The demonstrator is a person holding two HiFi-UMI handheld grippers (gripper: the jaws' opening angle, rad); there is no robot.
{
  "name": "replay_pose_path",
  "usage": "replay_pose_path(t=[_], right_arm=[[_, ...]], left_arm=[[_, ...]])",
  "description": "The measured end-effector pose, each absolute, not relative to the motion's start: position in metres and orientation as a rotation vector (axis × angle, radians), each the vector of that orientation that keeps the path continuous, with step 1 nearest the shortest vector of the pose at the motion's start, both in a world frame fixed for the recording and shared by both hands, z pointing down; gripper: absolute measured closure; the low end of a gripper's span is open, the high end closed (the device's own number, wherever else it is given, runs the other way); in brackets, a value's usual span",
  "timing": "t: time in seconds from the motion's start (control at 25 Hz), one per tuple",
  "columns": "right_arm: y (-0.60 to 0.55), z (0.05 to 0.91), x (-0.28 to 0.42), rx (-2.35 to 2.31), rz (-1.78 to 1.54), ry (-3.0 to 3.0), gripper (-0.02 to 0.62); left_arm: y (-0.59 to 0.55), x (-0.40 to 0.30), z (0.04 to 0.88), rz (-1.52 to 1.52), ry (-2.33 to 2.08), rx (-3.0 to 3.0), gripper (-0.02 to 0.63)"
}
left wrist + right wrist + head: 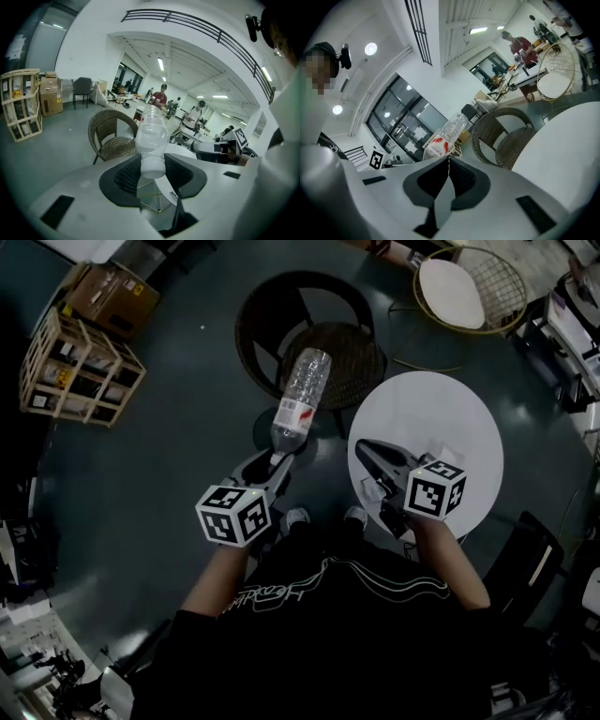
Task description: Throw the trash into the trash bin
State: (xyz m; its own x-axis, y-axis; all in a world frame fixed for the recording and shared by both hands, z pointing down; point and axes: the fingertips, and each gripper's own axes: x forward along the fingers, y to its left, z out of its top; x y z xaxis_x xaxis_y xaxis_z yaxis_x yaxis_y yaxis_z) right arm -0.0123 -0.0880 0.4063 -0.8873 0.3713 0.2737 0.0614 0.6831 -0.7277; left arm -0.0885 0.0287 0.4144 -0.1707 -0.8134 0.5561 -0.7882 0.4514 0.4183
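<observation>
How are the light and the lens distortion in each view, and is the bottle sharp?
Head view: dim, dark floor, yet the bottle is fairly sharp and the white table bright. Left gripper view: well lit, strong fisheye bending, black corners. Right gripper view: tilted, fisheye too, ceiling lamps glaring.

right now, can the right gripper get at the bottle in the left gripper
Probably yes: the bottle juts free beyond the left gripper, and nothing stands between it and the right gripper. That gripper's jaws are shut, so they'd need opening first.
</observation>
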Motion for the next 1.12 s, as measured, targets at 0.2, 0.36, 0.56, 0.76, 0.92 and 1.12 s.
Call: replay_pose_path(t=[0.2,0.36,0.56,0.76,0.92,1.12], right_arm=[[-0.071,0.413,-0.039,-0.368,1.029,-2.466,0.561],[-0.055,0.418,-0.066,-0.338,0.998,-2.468,0.561],[-0.043,0.423,-0.097,-0.241,0.973,-2.481,0.561],[-0.024,0.451,-0.128,-0.156,1.0,-2.431,0.561],[-0.004,0.479,-0.162,-0.103,1.067,-2.386,0.561],[0.02,0.51,-0.193,-0.091,1.08,-2.335,0.561]], left_arm=[[0.052,-0.106,0.422,-0.071,-1.964,1.297,0.457],[0.062,-0.129,0.437,-0.062,-1.916,1.326,0.457],[0.065,-0.165,0.459,-0.009,-1.826,1.381,0.457],[0.082,-0.195,0.499,0.074,-1.697,1.397,0.457],[0.11,-0.222,0.545,0.158,-1.606,1.365,0.457],[0.138,-0.244,0.607,0.28,-1.512,1.313,0.457]])
